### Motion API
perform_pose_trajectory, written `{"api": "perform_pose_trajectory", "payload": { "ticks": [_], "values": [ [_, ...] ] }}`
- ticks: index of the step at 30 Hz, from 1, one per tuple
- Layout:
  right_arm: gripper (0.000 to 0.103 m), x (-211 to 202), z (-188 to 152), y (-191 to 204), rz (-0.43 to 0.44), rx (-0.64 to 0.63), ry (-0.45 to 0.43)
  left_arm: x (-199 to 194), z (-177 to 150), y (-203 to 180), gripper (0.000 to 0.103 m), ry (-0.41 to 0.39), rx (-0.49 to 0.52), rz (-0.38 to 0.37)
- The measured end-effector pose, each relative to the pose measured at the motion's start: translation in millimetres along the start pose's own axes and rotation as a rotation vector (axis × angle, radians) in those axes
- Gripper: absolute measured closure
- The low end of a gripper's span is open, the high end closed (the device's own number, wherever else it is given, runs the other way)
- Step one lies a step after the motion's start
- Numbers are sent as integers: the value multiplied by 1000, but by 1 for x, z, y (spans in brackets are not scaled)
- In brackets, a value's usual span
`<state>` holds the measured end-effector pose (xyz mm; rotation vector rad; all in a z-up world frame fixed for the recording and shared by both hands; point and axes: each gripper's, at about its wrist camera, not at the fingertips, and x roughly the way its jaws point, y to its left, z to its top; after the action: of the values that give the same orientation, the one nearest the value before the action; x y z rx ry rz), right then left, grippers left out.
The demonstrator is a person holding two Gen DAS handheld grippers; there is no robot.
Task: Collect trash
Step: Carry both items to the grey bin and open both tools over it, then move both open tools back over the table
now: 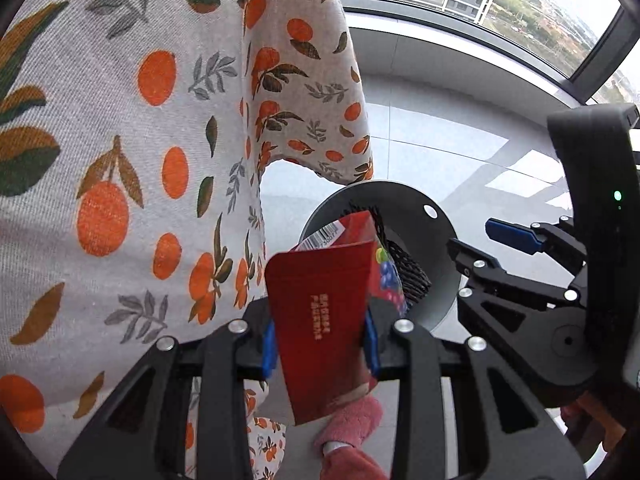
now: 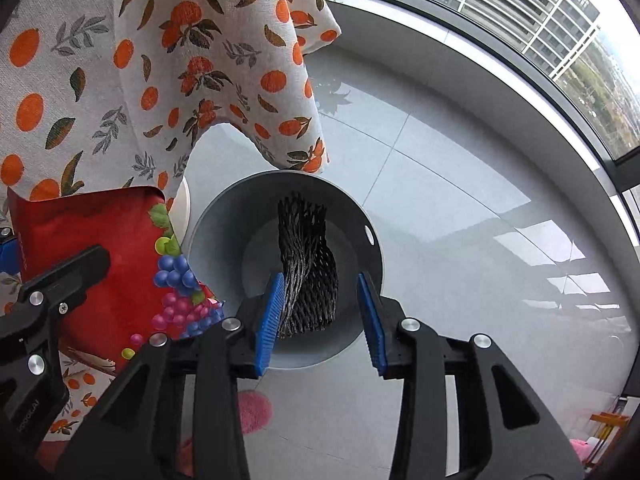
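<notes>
My left gripper [image 1: 320, 340] is shut on a red snack packet [image 1: 320, 308] with a fruit print, held upright just over the near rim of a round grey bin [image 1: 436, 240] on the floor. A black foam net [image 2: 308, 248] lies inside the bin [image 2: 360, 216]. Directly above it, my right gripper [image 2: 322, 316] points straight down with its blue pads apart; the net shows between them, lower down, with no pad pressing on it. The same packet [image 2: 92, 248] sits left of the bin in the right wrist view. The right gripper [image 1: 472, 236] also reaches in from the right.
An orange-print tablecloth [image 1: 120, 160] hangs down at the left, close to the bin and packet. Pale grey floor tiles [image 2: 460, 220] spread to the right up to a window wall. A pink fuzzy slipper [image 1: 352, 420] shows below the grippers.
</notes>
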<state>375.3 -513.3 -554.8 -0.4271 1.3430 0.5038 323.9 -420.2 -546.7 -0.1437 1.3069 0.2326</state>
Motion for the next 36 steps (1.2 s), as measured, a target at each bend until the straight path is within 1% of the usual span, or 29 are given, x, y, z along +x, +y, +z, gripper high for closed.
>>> {"api": "perform_pose_trajectory", "payload": {
  "ticks": [4, 5, 6, 7, 8, 11, 14, 17, 19, 23, 26, 29, 32, 36],
  "values": [
    [66, -1, -9, -14, -21, 36, 18, 9, 4, -12, 68, -16, 23, -37],
    [66, -2, -12, -17, -28, 43, 22, 14, 6, -15, 66, -16, 25, -57],
    [66, -3, -15, -20, -35, 49, 25, 20, 9, -18, 52, -9, 26, -73],
    [66, -5, -18, -23, -41, 54, 28, 26, 10, -20, 42, -7, 21, -77],
    [66, -6, -22, -26, -48, 61, 31, 30, 12, -22, 29, -10, 12, -76],
    [66, -14, -31, -34, -58, 87, 38, 37, 16, -28, 28, 15, 5, -69],
    [66, -26, -39, -38, -69, 101, 42, 26, 17, -33, 28, 9, 11, -55],
    [66, -48, -44, -35, -71, 109, 40, -11, 13, -39, 28, -10, 50, -37],
    [66, -69, -45, -32, -68, 108, 34, -42, 11, -39, 28, -23, 70, -50],
    [66, -125, -40, -17, -46, 96, 11, -125, 3, -34, 28, -59, 130, -67],
    [66, -177, -33, 2, -30, 66, -16, -193, -4, -17, 28, -95, 160, -75],
    [64, -227, -23, 28, -15, 23, -57, -256, -11, 15, 28, -127, 149, -67],
    [63, -271, -10, 61, -1, -28, -94, -307, -20, 58, 28, -160, 107, -16],
    [63, -320, 12, 113, 22, -99, -151, -358, -33, 136, 28, -175, -14, 50]
  ]
}}
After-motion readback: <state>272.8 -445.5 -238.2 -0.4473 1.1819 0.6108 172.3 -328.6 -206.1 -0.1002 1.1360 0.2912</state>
